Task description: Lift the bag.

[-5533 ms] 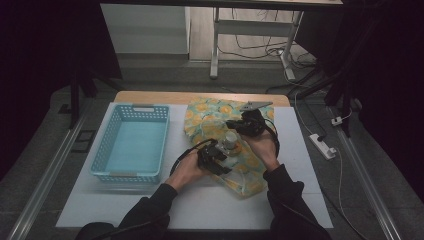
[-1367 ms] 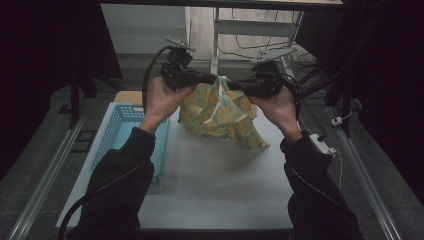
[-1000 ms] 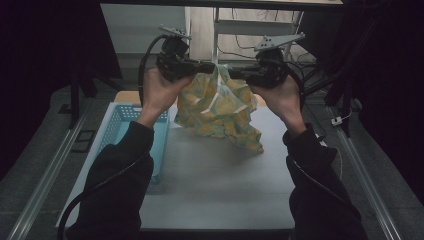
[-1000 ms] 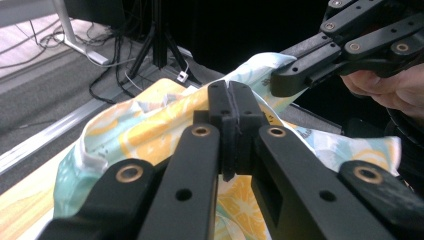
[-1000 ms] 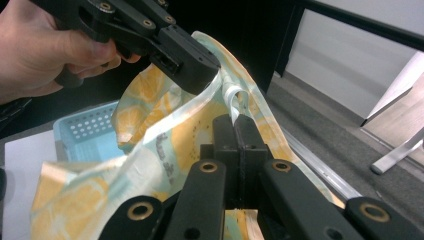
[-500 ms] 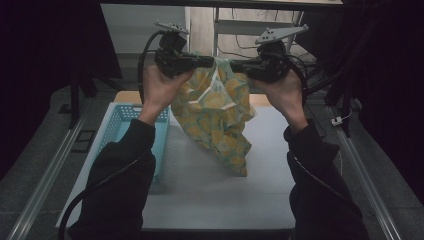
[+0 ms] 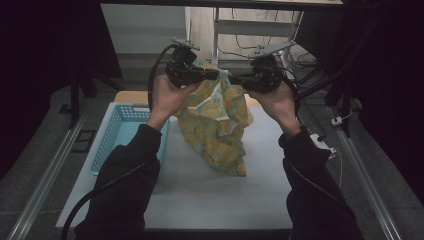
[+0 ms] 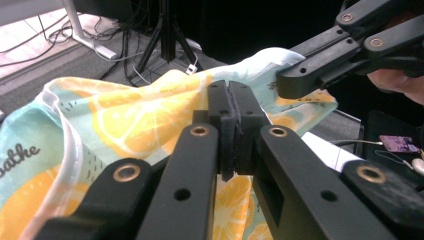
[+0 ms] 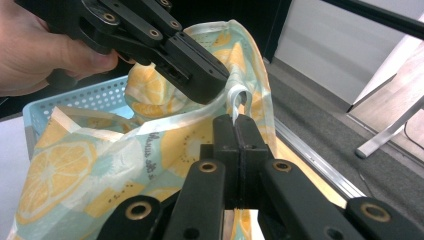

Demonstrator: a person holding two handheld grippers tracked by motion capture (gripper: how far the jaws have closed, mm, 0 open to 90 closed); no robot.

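The lemon-print cotton cloth (image 7: 217, 125) hangs above the white bench (image 7: 210, 195), its top hem pinched by left gripper (image 7: 212, 75) and right gripper (image 7: 235, 80) fingers. It looks light, limp and best gripped at hems.

The cloth (image 7: 217, 125) hangs between both grippers above the table (image 7: 260, 200); the basket (image 7: 117, 137) stands on the table, left of it.

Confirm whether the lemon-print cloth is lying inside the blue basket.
No, the lemon-print cloth hangs from both claws above the table, beside the blue basket.
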